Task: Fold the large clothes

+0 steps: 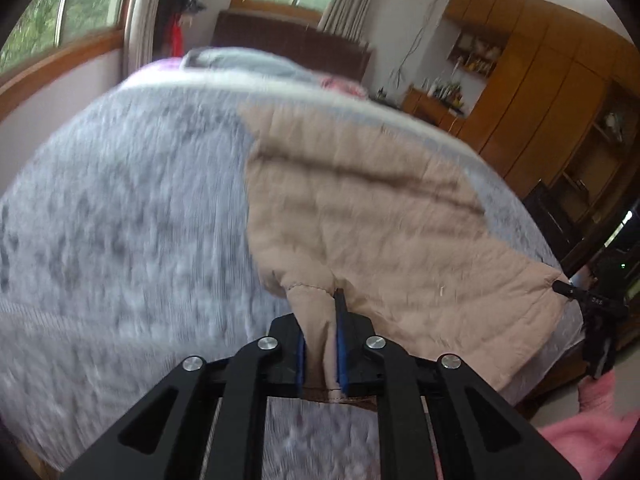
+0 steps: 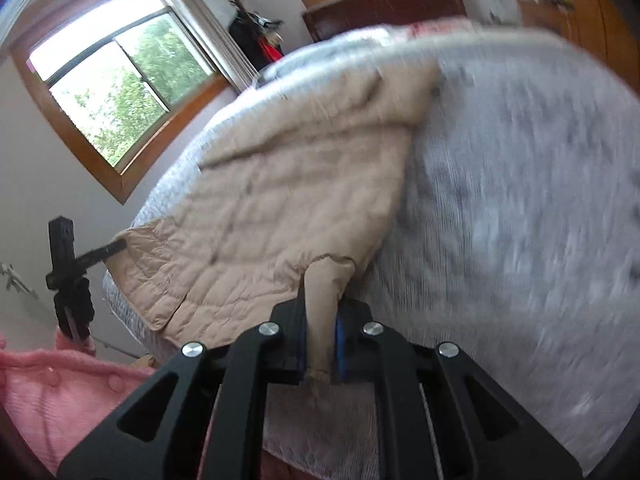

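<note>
While both views blur, a wide bed with a grey-and-white patterned cover (image 1: 120,208) fills most of each frame, its surface reaching from lower left to upper right in the left wrist view. Spread on that cover lies a beige quilted padded garment (image 1: 360,200), right of centre there and left of centre in the right wrist view (image 2: 280,208). At lower centre, the left gripper (image 1: 320,360) has its jaws clamped on a bunched beige fold. Likewise the right gripper (image 2: 322,350) pinches another corner of it. A pink knitted sleeve (image 2: 52,384) shows at lower left.
</note>
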Tool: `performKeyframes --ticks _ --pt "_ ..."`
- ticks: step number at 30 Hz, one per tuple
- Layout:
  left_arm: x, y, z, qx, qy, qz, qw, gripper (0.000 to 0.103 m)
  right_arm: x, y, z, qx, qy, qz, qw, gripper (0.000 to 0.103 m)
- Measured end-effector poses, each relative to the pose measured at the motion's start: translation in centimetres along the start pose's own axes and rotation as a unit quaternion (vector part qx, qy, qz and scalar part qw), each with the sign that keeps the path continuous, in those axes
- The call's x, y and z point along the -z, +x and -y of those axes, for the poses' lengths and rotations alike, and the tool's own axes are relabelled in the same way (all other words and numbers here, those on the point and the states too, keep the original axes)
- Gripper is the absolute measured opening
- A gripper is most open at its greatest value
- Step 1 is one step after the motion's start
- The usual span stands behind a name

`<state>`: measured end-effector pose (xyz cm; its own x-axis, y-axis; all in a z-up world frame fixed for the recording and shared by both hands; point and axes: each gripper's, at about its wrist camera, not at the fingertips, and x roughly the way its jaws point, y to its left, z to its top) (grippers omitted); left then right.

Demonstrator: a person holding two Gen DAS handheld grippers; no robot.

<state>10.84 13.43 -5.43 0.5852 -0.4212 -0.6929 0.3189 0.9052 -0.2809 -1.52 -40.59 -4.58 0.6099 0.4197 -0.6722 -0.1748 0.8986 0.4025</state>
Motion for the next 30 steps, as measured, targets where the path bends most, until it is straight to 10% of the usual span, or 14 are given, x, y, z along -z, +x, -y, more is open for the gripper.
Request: performKeyframes --ticks 17,30 --pt "-21.2 8.3 -0.3 -0.012 0.023 0.064 0.9976 0.012 -20.2 5.6 5.3 0.000 0.067 0.005 0.998 0.009" --pt "-27.7 22.3 -5.1 -0.056 -0.037 -0.014 0.9977 0.012 -27.4 17.3 13.0 0.036 0.149 -0.066 0.986 0.009"
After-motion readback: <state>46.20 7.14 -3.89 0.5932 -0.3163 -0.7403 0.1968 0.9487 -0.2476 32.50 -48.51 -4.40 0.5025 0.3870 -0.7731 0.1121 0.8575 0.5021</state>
